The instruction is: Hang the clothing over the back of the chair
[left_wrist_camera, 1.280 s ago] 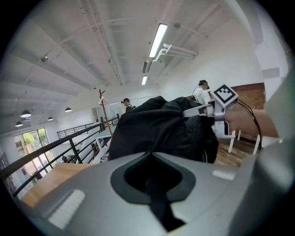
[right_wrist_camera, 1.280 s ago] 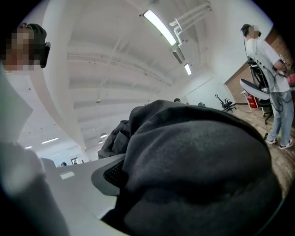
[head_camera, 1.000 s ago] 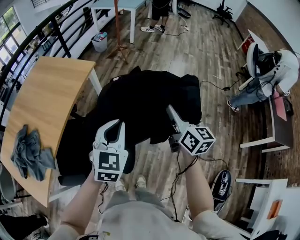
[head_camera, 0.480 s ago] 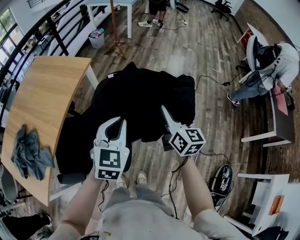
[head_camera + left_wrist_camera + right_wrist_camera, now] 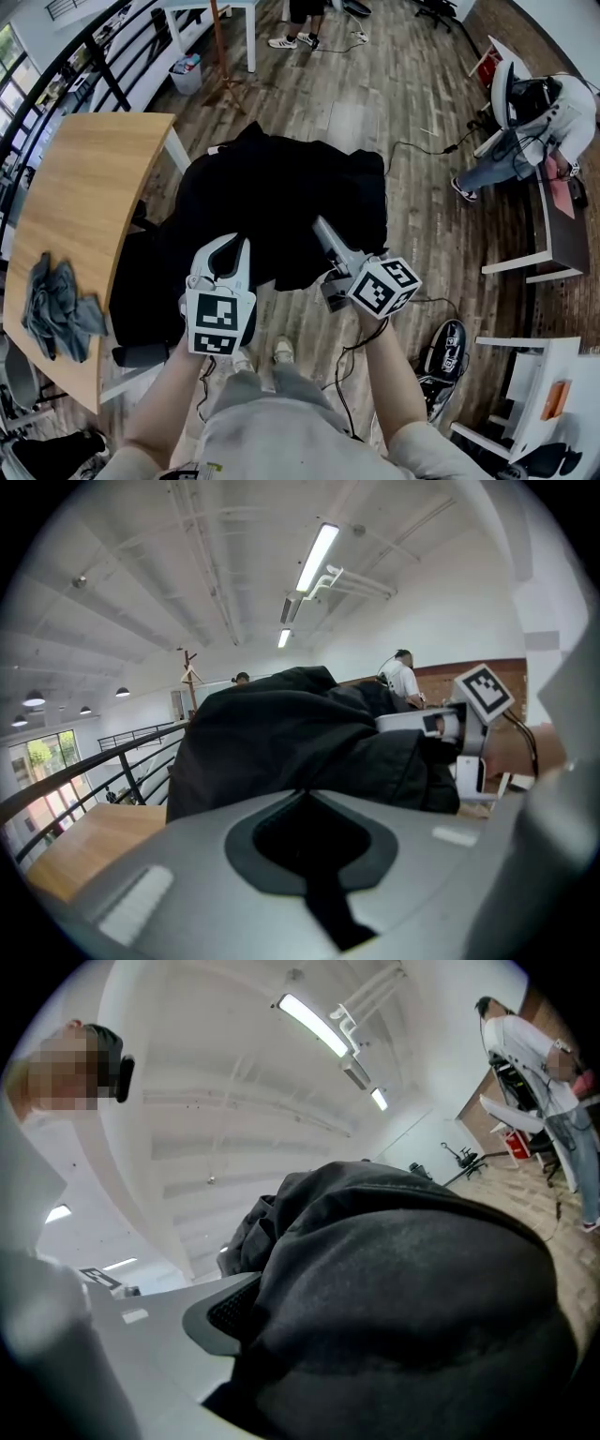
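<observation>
Both left claw (image 5: 236, 247) and right claw (image 5: 318, 225) are clamped on the clothing (image 5: 281, 183).

The black garment (image 5: 281, 206) covers nearly all of the chair (image 5: 139, 355); only a dark bar low on its left side shows, so its back cannot be made out. In the right gripper view the fabric hides one jaw of the right gripper (image 5: 322, 228), leaving a single ribbed pad (image 5: 230, 1312) visible. How much fabric the closed left gripper (image 5: 232, 251) pinches is hidden. A standing person (image 5: 302, 11) is cut off at the top edge, legs only
</observation>
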